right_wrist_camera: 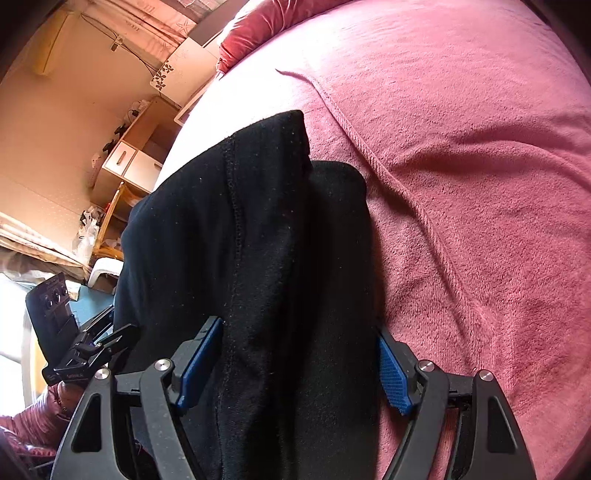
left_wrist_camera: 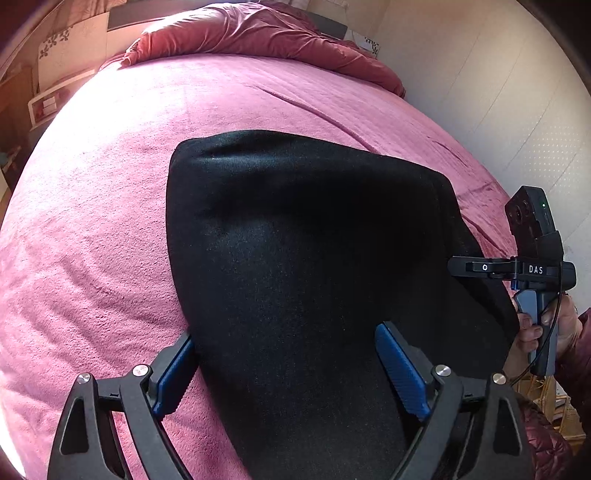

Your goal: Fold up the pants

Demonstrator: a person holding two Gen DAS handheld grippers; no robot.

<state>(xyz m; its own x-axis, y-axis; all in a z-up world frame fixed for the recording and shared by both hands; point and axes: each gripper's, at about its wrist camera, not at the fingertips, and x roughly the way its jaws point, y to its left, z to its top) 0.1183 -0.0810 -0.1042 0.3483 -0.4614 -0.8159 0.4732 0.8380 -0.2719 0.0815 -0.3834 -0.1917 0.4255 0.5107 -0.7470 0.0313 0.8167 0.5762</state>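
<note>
Black pants (left_wrist_camera: 303,236) lie folded over on a pink fleece bedspread (left_wrist_camera: 103,206). In the left wrist view my left gripper (left_wrist_camera: 286,369) has its blue-padded fingers wide apart, astride the near end of the cloth, not clamped on it. My right gripper (left_wrist_camera: 458,267) reaches in from the right at the pants' right edge. In the right wrist view the pants (right_wrist_camera: 258,240) show a stitched seam, and my right gripper (right_wrist_camera: 297,363) also stands wide open with the cloth between its fingers. My left gripper (right_wrist_camera: 122,334) shows at the left edge of the pants.
A rumpled red duvet (left_wrist_camera: 258,33) lies at the head of the bed. A white wall (left_wrist_camera: 498,92) runs along the bed's right side. A wooden cabinet (right_wrist_camera: 125,158) and clutter stand beside the bed. A raised crease (right_wrist_camera: 369,147) runs across the bedspread.
</note>
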